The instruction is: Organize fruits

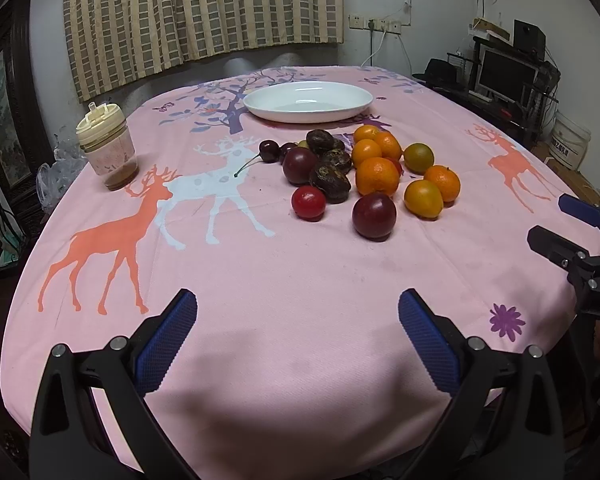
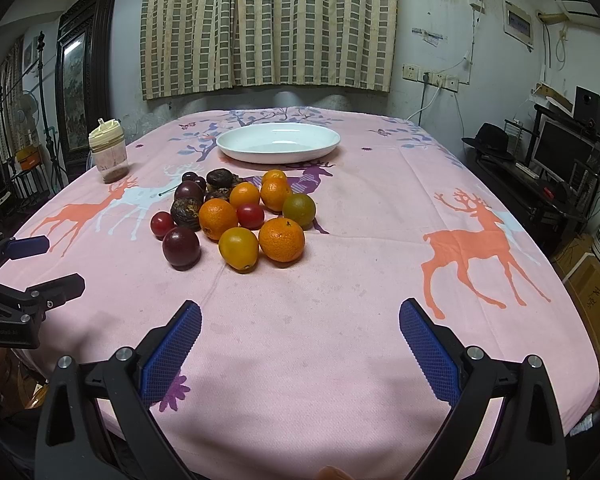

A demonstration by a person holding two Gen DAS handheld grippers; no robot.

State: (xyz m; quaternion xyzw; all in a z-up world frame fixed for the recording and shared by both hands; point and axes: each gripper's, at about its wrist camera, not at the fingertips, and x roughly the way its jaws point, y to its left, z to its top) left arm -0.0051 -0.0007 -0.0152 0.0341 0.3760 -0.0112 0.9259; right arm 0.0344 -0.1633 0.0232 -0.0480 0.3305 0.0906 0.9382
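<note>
A pile of fruit lies mid-table on the pink deer-print cloth: oranges (image 1: 377,176) (image 2: 281,239), dark plums (image 1: 373,216) (image 2: 181,248), small red fruits (image 1: 308,203) (image 2: 162,224), brown wrinkled fruits (image 1: 332,182), cherries (image 1: 269,151) and a greenish fruit (image 2: 299,210). An empty white plate (image 1: 308,101) (image 2: 278,143) sits behind the pile. My left gripper (image 1: 298,316) is open and empty over the near table edge. My right gripper (image 2: 300,326) is open and empty, also near the front edge; it shows at the right of the left wrist view (image 1: 556,224).
A lidded jar (image 1: 107,147) (image 2: 108,151) stands at the table's left. A plastic bag (image 1: 54,176) lies off the left edge. A shelf with a monitor (image 2: 560,156) and a hat (image 2: 490,140) stands to the right.
</note>
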